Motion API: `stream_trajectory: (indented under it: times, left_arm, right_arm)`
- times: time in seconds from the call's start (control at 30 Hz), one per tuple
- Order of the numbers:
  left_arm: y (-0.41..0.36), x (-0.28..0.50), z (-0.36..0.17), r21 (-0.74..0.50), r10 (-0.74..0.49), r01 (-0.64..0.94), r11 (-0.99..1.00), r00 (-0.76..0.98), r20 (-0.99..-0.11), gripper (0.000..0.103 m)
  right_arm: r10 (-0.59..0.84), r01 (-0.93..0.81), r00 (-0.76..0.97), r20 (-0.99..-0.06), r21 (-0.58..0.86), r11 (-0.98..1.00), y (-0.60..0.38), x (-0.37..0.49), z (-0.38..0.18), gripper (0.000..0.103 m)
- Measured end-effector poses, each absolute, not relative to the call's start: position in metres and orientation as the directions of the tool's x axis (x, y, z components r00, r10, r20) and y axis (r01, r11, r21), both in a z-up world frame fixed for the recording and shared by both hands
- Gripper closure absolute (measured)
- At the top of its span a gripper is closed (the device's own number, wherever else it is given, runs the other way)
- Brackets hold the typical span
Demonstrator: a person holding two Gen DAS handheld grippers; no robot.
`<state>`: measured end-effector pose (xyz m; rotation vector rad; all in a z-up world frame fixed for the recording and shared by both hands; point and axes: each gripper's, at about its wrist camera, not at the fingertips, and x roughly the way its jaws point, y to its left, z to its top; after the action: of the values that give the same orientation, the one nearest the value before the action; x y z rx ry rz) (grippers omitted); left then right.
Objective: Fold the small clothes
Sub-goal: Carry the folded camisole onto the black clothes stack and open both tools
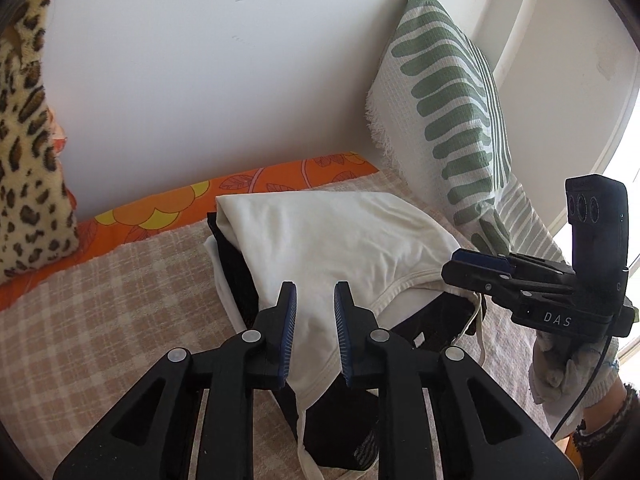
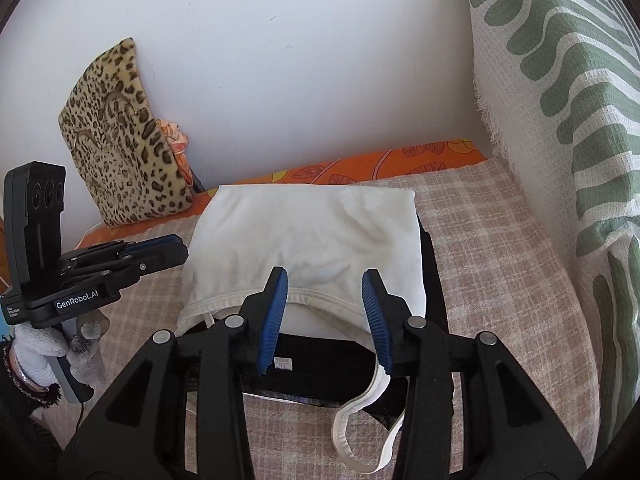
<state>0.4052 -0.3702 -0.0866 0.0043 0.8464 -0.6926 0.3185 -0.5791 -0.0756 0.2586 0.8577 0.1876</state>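
Bed [image 2: 500, 240] covered by a beige-and-pink checked blanket [image 1: 120, 292], with an orange floral sheet [image 1: 240, 184] showing along the far edge by the wall. On the blanket, mid-bed: a stack of small clothes, a white garment [image 2: 312, 232] folded on top of a black garment [image 2: 320, 352], the white one's trimmed straps trailing onto the blanket at the near side. A leopard-print cushion [image 2: 124, 140] leans on the wall at the far left on the orange sheet, and a white cushion with green leaf print [image 1: 444, 112] stands at the right end of the bed.
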Motion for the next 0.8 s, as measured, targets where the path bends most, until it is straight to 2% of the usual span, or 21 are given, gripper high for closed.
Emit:
stream_trajectory:
  times: [0.17,0.43,0.5,0.57,0.63,0.73,0.8]
  left_arm:
    - [-0.374,0.402,-0.107,-0.239,-0.524,0.555,0.797,0.439,-0.73,0.085]
    - [-0.352,0.378,-0.092,-0.22,-0.511,0.543,0.811,0.472,-0.718,0.085]
    - [-0.346,0.366,-0.083,-0.201,-0.508,0.55,0.81,0.489,-0.709,0.077]
    - [-0.34,0.352,-0.074,-0.175,-0.503,0.556,0.812,0.517,-0.692,0.058]
    - [-0.334,0.338,-0.064,-0.166,-0.512,0.565,0.808,0.535,-0.672,0.057]
    - [-0.323,0.315,-0.05,-0.162,-0.519,0.569,0.806,0.548,-0.656,0.044]
    - [-0.313,0.298,-0.041,-0.158,-0.522,0.568,0.808,0.566,-0.637,0.04]
  right_arm:
    - [0.187,0.011,0.571,-0.799,0.236,0.972,-0.584,0.316,-0.112,0.062]
    - [0.178,0.073,0.659,-0.731,0.297,0.952,-0.593,0.273,-0.084,0.062]
    - [0.166,0.089,0.674,-0.72,0.302,0.949,-0.591,0.261,-0.074,0.06]
    - [0.152,0.105,0.686,-0.712,0.303,0.947,-0.585,0.249,-0.063,0.053]
    - [0.134,0.111,0.696,-0.705,0.29,0.951,-0.577,0.237,-0.052,0.045]
    - [0.101,0.114,0.713,-0.694,0.256,0.96,-0.559,0.217,-0.036,0.044]
    - [0.083,0.119,0.717,-0.692,0.239,0.964,-0.547,0.205,-0.026,0.044]
